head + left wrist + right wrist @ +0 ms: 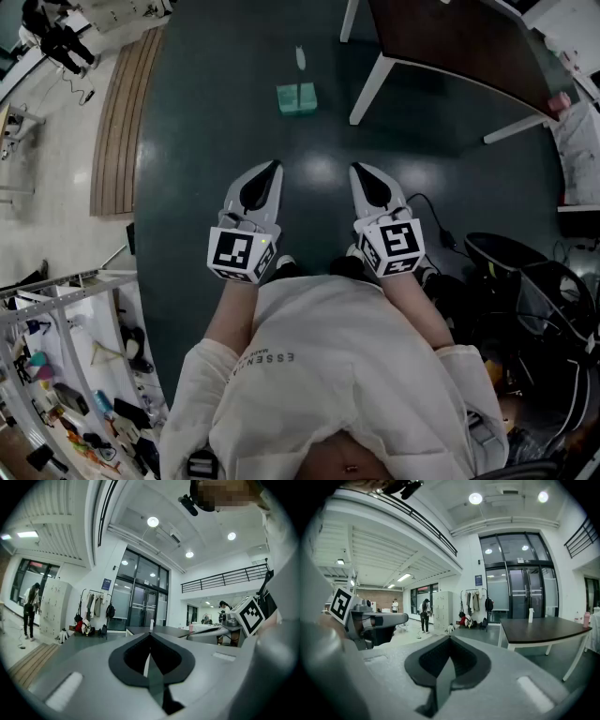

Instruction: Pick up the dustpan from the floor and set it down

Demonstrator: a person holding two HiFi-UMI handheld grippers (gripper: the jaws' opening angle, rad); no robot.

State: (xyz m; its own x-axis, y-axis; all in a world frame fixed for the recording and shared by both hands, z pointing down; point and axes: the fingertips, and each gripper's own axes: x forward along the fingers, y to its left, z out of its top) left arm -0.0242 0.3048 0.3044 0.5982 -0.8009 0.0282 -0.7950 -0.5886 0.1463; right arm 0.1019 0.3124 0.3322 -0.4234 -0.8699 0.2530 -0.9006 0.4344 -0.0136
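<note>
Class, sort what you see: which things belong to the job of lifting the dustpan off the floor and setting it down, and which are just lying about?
Belongs to the job:
- dustpan, on the floor ahead
- left claw, shut, empty
- right claw, shut, empty

Just lying about:
- table
- tool rack
- hanging coats

Head view looks steeply down; both gripper views look forward, sharing the dark table (543,629).

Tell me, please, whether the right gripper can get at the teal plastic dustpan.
Probably yes: only bare dark floor separates the right gripper from the teal plastic dustpan, though its jaws are shut.
</note>
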